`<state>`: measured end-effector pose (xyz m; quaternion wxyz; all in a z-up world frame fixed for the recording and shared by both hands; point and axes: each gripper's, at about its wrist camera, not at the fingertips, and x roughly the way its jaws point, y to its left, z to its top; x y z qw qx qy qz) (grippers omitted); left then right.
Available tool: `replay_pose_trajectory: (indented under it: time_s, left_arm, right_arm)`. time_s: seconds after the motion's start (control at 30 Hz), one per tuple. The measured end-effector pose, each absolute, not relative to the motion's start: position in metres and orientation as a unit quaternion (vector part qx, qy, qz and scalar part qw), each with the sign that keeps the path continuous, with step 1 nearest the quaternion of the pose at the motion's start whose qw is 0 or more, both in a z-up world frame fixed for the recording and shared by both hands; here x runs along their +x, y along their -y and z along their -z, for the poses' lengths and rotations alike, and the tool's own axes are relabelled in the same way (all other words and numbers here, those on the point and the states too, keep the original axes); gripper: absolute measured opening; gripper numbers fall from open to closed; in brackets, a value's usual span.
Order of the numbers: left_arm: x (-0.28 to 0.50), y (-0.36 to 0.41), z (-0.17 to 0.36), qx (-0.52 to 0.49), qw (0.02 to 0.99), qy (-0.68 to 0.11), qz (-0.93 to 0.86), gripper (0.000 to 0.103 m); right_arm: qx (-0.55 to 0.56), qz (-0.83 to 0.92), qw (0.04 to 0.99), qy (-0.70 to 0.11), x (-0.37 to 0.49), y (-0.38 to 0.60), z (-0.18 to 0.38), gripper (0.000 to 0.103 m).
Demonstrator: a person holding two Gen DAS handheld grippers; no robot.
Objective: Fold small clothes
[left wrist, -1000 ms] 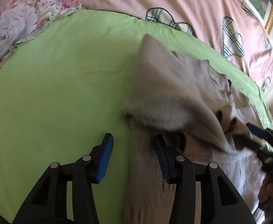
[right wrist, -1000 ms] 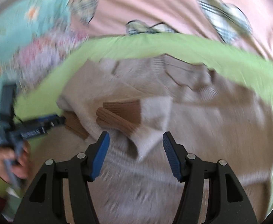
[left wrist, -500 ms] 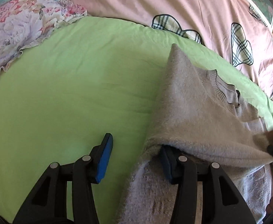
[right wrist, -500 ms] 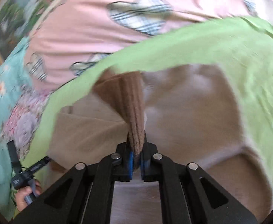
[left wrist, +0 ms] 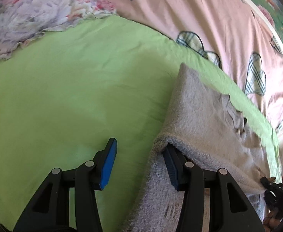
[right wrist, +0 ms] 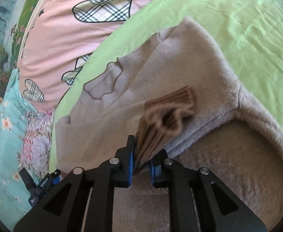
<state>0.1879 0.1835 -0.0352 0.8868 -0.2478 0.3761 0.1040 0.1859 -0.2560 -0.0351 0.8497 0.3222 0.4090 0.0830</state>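
Right wrist view: right gripper jaws just eased slightly apart, brown cuff between pads, sweater spread ahead on green sheet.

Left gripper half open, gripping nothing; sweater fold drapes over its right finger.

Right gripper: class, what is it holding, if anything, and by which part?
The right gripper holds the beige sweater by the brown ribbed cuff of a sleeve, pinched between its fingers, which have just been opening slightly.
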Motion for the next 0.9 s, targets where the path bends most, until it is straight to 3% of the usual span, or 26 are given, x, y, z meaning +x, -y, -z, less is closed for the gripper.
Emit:
replay_pose_trajectory:
  time_s: [0.1, 0.17, 0.4, 0.47, 0.8, 0.83, 0.87, 0.9]
  left_arm:
    - [0.187, -0.184, 0.039, -0.252, 0.881, -0.383, -0.115, 0.05]
    - [0.19, -0.183, 0.042, -0.241, 0.878, -0.399, -0.11, 0.05]
    - [0.184, -0.177, 0.022, -0.212, 0.874, -0.435, 0.031, 0.05]
    - [0.188, -0.178, 0.012, -0.216, 0.872, -0.435, 0.06, 0.064]
    - [0.294, -0.196, 0.026, -0.258, 0.842, -0.468, 0.079, 0.066]
    - [0.305, -0.191, 0.03, -0.246, 0.841, -0.475, 0.08, 0.059]
    - [0.311, -0.189, 0.032, -0.238, 0.841, -0.479, 0.08, 0.026]
    - [0.315, -0.187, 0.035, -0.231, 0.841, -0.483, 0.082, 0.012]
  right_arm:
    - [0.25, -0.1, 0.892, -0.363, 0.178, 0.237, 0.004, 0.01]
    - [0.224, -0.093, 0.895, -0.376, 0.18, 0.232, 0.004, 0.01]
    - [0.254, -0.09, 0.872, -0.408, 0.179, 0.248, 0.034, 0.01]
    - [0.253, -0.094, 0.872, -0.408, 0.179, 0.249, 0.034, 0.01]
    - [0.219, -0.074, 0.896, -0.379, 0.164, 0.253, 0.022, 0.01]
    - [0.22, -0.076, 0.894, -0.384, 0.167, 0.252, 0.024, 0.01]
    - [0.22, -0.079, 0.892, -0.387, 0.169, 0.251, 0.026, 0.01]
    - [0.219, -0.081, 0.891, -0.389, 0.17, 0.249, 0.027, 0.01]
